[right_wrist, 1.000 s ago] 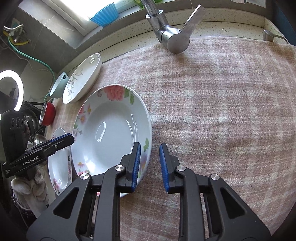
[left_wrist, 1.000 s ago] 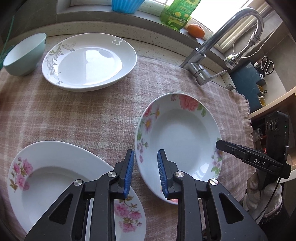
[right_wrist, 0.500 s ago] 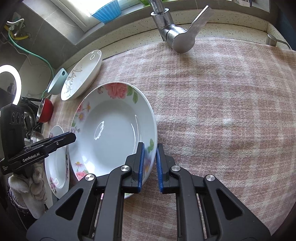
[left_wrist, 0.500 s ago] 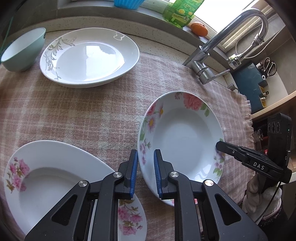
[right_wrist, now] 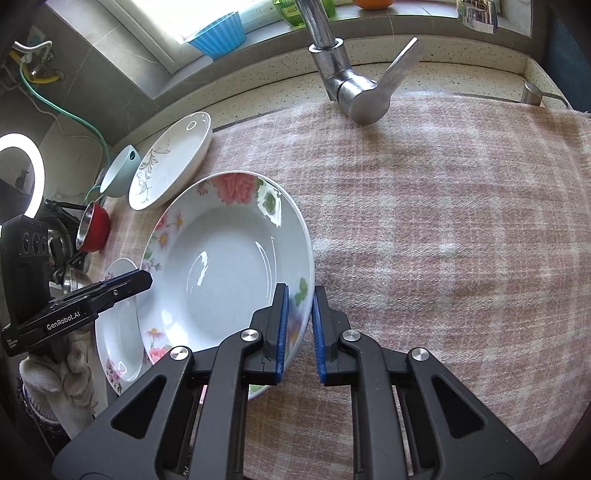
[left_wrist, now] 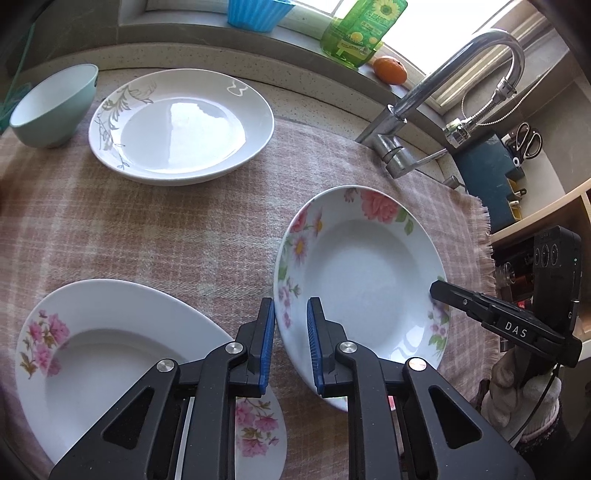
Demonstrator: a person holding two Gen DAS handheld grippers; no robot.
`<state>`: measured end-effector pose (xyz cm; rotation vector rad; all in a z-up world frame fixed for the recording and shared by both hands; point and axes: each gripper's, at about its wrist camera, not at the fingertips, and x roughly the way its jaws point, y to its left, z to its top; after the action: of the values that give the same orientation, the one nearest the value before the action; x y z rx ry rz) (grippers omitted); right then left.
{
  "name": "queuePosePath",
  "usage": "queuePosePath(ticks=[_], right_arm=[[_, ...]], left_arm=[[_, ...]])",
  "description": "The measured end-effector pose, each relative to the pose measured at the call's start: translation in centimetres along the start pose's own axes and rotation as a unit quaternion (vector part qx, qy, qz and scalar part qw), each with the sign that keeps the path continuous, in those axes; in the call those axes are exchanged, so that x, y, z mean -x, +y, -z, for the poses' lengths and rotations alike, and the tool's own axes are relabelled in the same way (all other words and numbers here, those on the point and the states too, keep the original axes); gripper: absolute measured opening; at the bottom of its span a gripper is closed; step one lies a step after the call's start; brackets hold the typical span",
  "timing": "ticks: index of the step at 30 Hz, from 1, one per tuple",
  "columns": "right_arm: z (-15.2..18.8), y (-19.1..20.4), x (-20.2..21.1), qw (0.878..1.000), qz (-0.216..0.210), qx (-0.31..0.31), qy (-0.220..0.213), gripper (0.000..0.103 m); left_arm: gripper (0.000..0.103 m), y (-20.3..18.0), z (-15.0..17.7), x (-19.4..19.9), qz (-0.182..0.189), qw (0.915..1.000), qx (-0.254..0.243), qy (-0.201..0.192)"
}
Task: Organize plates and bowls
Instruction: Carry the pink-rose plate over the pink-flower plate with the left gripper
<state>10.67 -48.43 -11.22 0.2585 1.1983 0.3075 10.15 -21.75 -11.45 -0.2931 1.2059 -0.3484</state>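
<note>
A deep white plate with a red rose and small flowers is held over the pink checked cloth by both grippers. My left gripper is shut on its left rim, the blue pads on either side of the edge. My right gripper is shut on the opposite rim. Each gripper shows in the other's view: the right gripper at the plate's far edge, the left gripper likewise. A plate with pink flowers lies at the lower left, partly under my left gripper.
A white plate with a grey leaf pattern and a teal bowl stand at the back left. A chrome faucet rises at the cloth's back edge. A red bowl sits at the far left. On the sill stand a blue cup, a green bottle and an orange.
Both pairs of jaws have closed from a wider gap onto the rose plate's rim. The plate now sits slightly nearer and more tilted in both views.
</note>
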Motion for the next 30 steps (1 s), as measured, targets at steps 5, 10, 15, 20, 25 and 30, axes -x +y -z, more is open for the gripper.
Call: queuePosePath(ticks=[5, 10, 15, 20, 25, 30], right_arm=[[0.1, 1.2, 0.6, 1.0, -0.006, 0.005, -0.004, 0.013], [0.3, 3.2, 0.9, 1.0, -0.018, 0.014, -0.003, 0.013], [0.6, 5.7, 0.6, 0.999, -0.027, 0.032, 0.001, 0.013], [1.2, 8.6, -0.3, 0.998, -0.037, 0.054, 0.013, 0.013], [2.0, 11.4, -1.5, 0.996, -0.044, 0.075, 0.029, 0.013], [2.8, 13.8, -2.9, 0.994, -0.05, 0.091, 0.045, 0.013]], left_arm=[[0.016, 0.6, 0.4, 1.6, 0.005, 0.9999, 0.007, -0.014], [0.016, 1.7, 1.2, 3.5, 0.005, 0.9995, 0.016, -0.027], [0.016, 3.3, 2.4, 5.4, 0.003, 0.9987, 0.032, -0.041], [0.016, 5.4, 3.9, 7.2, -0.005, 0.9975, 0.051, -0.049], [0.016, 7.8, 5.6, 8.6, -0.01, 0.9955, 0.077, -0.054], [0.016, 9.6, 6.8, 9.8, -0.02, 0.9939, 0.092, -0.058]])
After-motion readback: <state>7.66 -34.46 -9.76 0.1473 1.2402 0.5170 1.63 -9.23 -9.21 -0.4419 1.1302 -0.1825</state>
